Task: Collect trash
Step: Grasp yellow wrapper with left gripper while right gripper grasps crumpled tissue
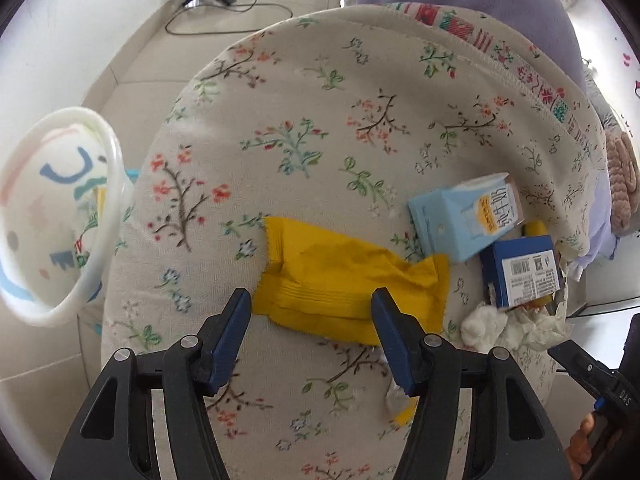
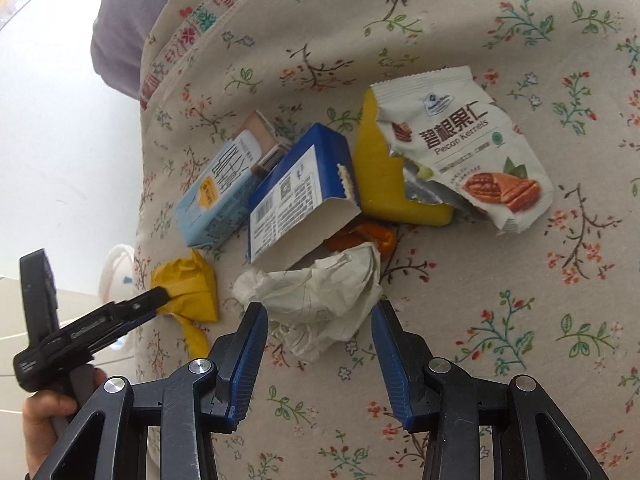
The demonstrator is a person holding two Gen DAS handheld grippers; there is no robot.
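Below, in the left wrist view, the left hand-held gripper [image 1: 311,308] stands spread over a yellow wrapper [image 1: 344,280] at centre frame on the floral-clothed surface [image 1: 304,92]. Right wrist view: the right hand-held gripper [image 2: 319,322] gapes around crumpled tissue [image 2: 316,300], lower centre, pads apparently not pressing.

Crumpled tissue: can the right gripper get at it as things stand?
Probably yes. The tissue lies on top of the cloth, directly ahead of the right gripper, whose jaws stand open on either side of it. Only the blue box overlaps its far edge.
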